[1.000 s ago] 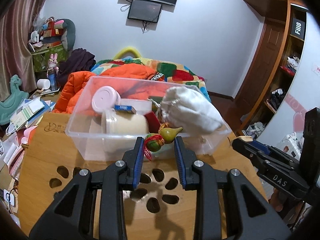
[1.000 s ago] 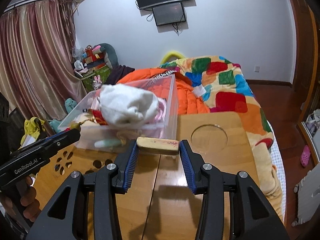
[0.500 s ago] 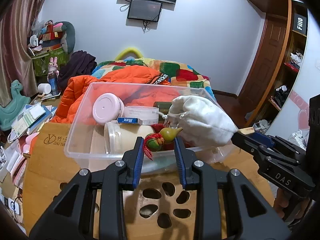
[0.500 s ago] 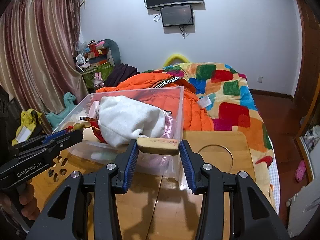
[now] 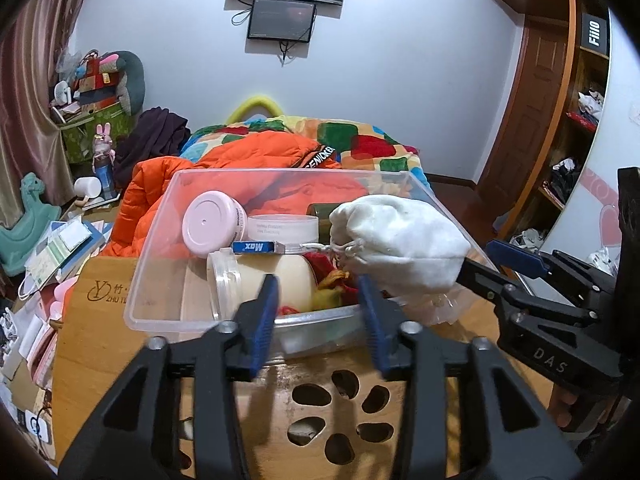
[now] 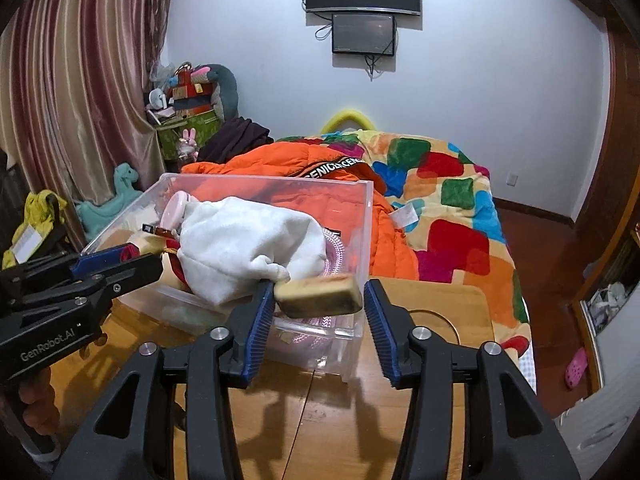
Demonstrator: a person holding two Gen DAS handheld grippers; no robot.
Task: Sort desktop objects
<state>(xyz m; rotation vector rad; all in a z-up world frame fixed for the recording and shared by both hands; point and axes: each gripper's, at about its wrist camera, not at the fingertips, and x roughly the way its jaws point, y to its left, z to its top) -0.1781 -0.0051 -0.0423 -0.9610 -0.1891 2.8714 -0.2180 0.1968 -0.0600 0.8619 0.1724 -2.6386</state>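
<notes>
My left gripper point(image 5: 318, 316) spread, empty, over clear plastic bin point(image 5: 160, 280); right gripper point(image 6: 319, 308) spread w/ tan rectangular block point(image 6: 319, 295) between jaws.

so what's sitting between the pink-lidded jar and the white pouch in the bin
A white round tub and a blue Max box, seen in the left wrist view.

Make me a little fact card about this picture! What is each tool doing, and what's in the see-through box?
left tool: open, holding nothing, at the box's near edge
right tool: open, yellowish block tilted between its fingers, gap on one side
box: clear plastic, on the wooden table
inside the box: white cloth bag, pink-lidded jar, cream jar, gourd toy
</notes>
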